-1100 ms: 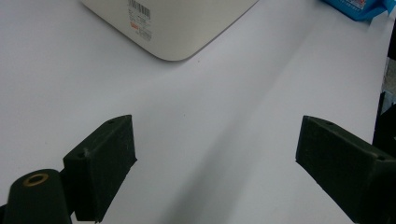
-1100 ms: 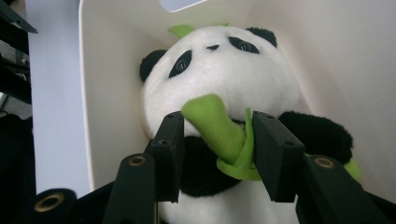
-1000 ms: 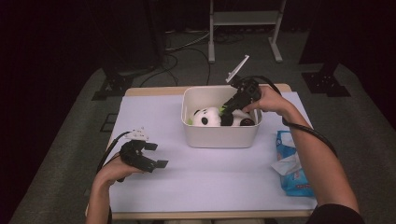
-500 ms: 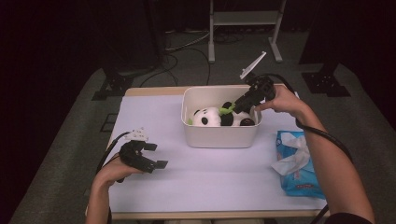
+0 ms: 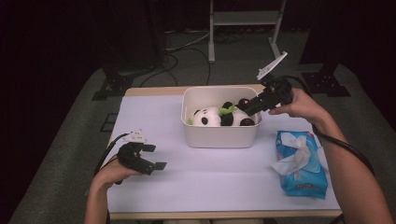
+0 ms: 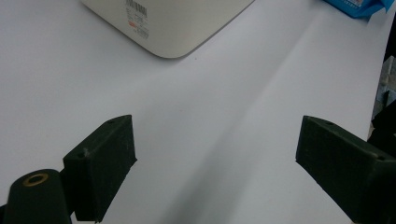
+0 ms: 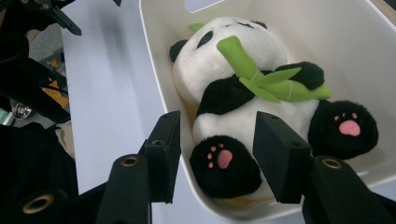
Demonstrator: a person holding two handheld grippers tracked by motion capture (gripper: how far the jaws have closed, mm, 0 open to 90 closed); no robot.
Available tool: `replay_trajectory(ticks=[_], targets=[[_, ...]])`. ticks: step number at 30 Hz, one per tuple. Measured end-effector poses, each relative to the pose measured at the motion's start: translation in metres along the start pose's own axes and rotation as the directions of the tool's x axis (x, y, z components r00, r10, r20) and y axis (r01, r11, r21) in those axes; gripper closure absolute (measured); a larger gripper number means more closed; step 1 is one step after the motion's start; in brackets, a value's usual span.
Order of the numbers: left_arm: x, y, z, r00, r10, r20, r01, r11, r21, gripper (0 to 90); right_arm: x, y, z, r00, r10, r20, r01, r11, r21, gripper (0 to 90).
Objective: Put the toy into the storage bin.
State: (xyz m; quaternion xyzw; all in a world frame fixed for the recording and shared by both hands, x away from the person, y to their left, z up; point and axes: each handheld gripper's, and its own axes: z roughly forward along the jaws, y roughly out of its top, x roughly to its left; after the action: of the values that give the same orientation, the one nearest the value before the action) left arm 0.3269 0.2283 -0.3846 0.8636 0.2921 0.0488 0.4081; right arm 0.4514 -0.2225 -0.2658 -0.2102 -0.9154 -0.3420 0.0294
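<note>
White-covered table [image 5: 224,186] in a dark room — toy panda [image 7: 247,102] lies inside the white bin [image 5: 222,135] at centre; right gripper [image 5: 250,106] just opening above the bin's right rim, empty — left gripper [image 5: 156,156] gaping, front-left of bin.

A table [image 5: 154,91] with a light wooden edge is covered by a pale lilac-white sheet [image 5: 210,172]. It is placed on a grey carpet floor [image 5: 60,154]. Behind the table, the room is kept very dark. A white metal stand [image 5: 243,18] is seen at the back, and black cables [image 5: 182,46] are laid on the floor near it. Dark equipment bases [image 5: 112,86] are placed beside the table's far corners.
</note>
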Motion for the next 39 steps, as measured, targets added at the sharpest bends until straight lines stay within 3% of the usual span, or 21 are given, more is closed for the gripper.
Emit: replay_trajectory(ticks=[13, 27, 39], targets=[[0.001, 0.000, -0.001, 1.0000, -0.001, -0.008, 0.001, 1.0000, 0.000, 11.0, 0.007, -0.024, -0.016, 0.9997, 0.020, 0.012, -0.019, 0.999, -0.050, 49.1], [0.001, 0.000, -0.001, 1.0000, -0.005, -0.007, 0.005, 1.0000, -0.003, 11.0, 0.011, -0.042, -0.021, 0.9989, 0.045, 0.015, -0.044, 0.997, -0.067, 46.7], [0.001, 0.000, 0.000, 1.0000, -0.002, -0.005, 0.002, 1.0000, 0.001, 11.0, 0.014, -0.070, -0.025, 0.9970, 0.076, 0.014, -0.075, 0.994, -0.086, 45.4]])
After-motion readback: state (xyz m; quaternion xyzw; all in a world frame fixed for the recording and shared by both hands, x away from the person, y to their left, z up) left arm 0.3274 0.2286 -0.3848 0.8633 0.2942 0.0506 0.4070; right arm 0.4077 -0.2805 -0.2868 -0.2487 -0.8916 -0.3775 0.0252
